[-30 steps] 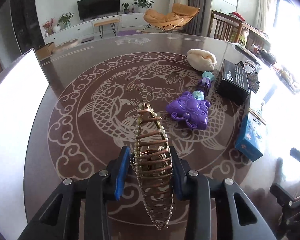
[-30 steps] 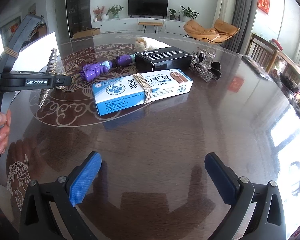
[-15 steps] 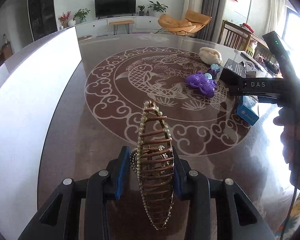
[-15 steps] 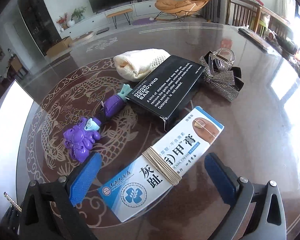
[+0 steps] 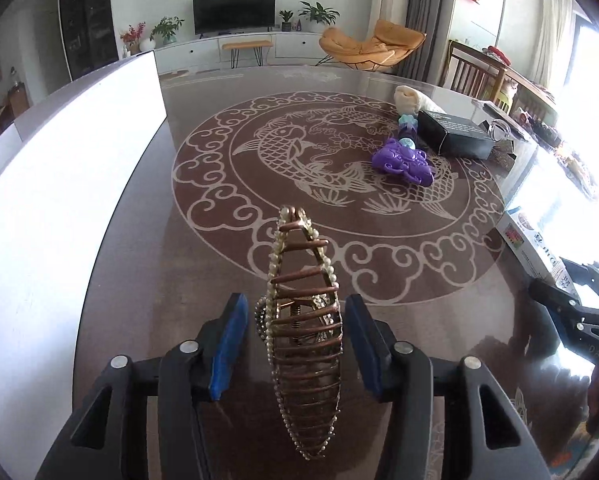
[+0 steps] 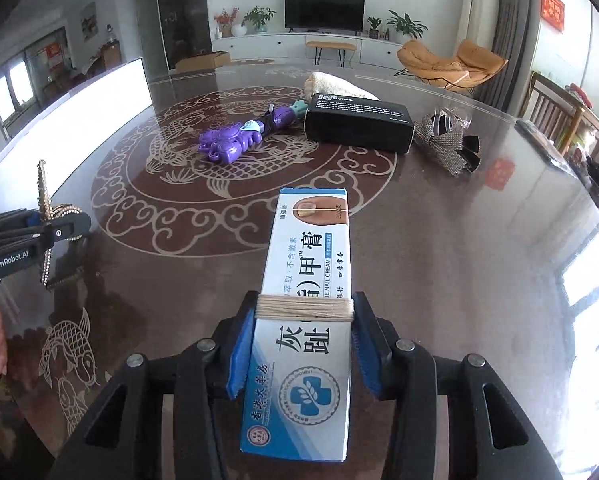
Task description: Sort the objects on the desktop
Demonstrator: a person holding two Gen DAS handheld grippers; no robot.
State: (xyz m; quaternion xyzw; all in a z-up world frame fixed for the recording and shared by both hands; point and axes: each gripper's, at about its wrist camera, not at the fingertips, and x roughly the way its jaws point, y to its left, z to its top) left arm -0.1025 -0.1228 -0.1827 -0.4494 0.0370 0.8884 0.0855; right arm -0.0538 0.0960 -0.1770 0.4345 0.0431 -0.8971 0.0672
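A copper and pearl hair clip [image 5: 304, 320] stands on edge between my left gripper's [image 5: 293, 342] blue pads, which have parted and show a gap on each side of it. The clip also shows in the right wrist view [image 6: 45, 216], at the left gripper's tip [image 6: 65, 226]. My right gripper [image 6: 301, 344] is shut on a blue and white nail cream box [image 6: 305, 300] with a string band round it, which rests lengthwise on the table. In the left wrist view that box [image 5: 535, 248] lies at the right.
On the dark fish-pattern table [image 6: 439, 240] lie a purple toy [image 6: 235, 142], a black box [image 6: 359, 122], a cream cloth [image 6: 335, 82] and a glittery bow clip [image 6: 447, 140]. A white panel [image 5: 51, 184] runs along the left edge.
My left gripper's pads have opened away from the hair clip. My right gripper came down over the nail cream box and closed on it.
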